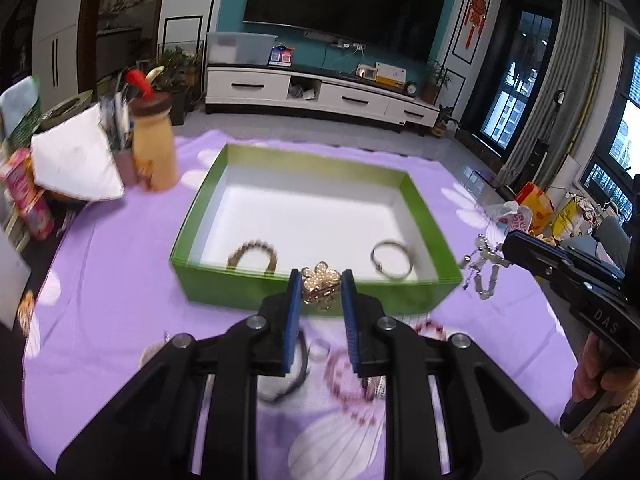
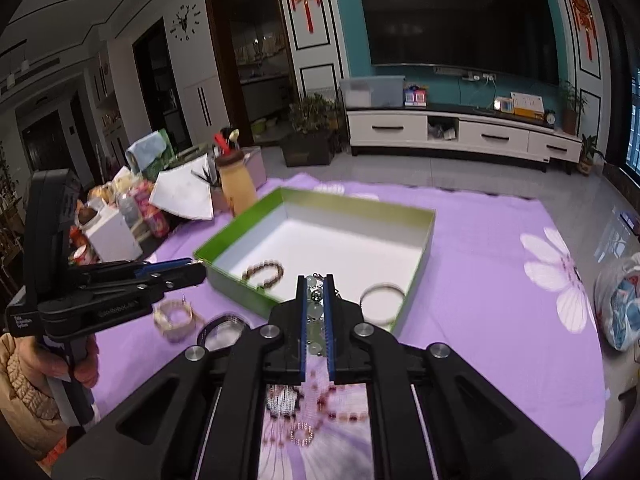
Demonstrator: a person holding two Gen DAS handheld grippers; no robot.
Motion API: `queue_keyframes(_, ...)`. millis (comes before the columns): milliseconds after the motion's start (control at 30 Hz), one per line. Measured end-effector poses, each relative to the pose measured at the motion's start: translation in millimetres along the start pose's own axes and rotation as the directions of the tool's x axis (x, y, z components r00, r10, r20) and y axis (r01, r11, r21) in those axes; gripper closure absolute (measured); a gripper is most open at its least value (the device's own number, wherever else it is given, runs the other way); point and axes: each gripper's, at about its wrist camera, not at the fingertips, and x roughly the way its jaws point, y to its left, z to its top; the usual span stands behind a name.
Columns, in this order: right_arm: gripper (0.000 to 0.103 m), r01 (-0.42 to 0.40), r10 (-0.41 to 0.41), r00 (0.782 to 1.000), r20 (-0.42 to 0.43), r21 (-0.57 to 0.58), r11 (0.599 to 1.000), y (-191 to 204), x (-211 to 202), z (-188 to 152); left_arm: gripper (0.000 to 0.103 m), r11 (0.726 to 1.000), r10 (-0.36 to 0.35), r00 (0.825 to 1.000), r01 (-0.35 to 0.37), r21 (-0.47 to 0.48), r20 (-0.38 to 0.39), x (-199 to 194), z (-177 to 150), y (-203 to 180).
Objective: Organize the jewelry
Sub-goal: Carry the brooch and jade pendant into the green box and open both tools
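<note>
A green box [image 1: 320, 296] with a white floor stands open on the purple flowered cloth; it also shows in the right wrist view [image 2: 240, 286]. Inside lie a brown bead bracelet [image 1: 253, 255] [image 2: 264, 271] and a silver bangle [image 1: 391, 261] [image 2: 380, 300]. My left gripper [image 1: 320, 278] is shut on a gold pearl flower clip [image 1: 320, 285], held above the box's near wall. My right gripper [image 2: 315, 280] is shut on a pale green bead strand [image 2: 315, 312], which dangles at the box's right in the left wrist view [image 1: 482, 266].
Loose jewelry lies on the cloth in front of the box: pink bead strands [image 1: 348, 384] [image 2: 320, 404], a dark band [image 1: 288, 376], a cream bracelet [image 2: 173, 316] and a small ring [image 2: 301, 434]. A yellow bottle [image 1: 154, 148], papers and boxes crowd the left edge. A plastic bag [image 2: 620, 304] lies right.
</note>
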Motion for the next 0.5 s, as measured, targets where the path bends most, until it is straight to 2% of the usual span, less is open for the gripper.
queue_keyframes(133, 0.096, -0.029, 0.029, 1.000, -0.006, 0.011, 1.000, -3.0, 23.6, 19.2, 0.083, 1.000, 0.001, 1.000, -0.001, 0.012, -0.005, 20.4, 24.0, -1.9)
queue_keyframes(267, 0.096, -0.031, 0.033, 0.999, -0.040, 0.034, 0.999, -6.7, 60.5, 34.1, 0.083, 1.000, -0.003, 0.998, 0.002, -0.020, -0.058, 55.1, 42.3, 5.3)
queue_keyframes(500, 0.096, -0.008, 0.019, 0.990, -0.137, 0.079, 0.997, -16.2, 125.2, 37.0, 0.083, 0.998, -0.009, 0.991, 0.000, -0.067, -0.137, 101.5, 53.0, 14.4)
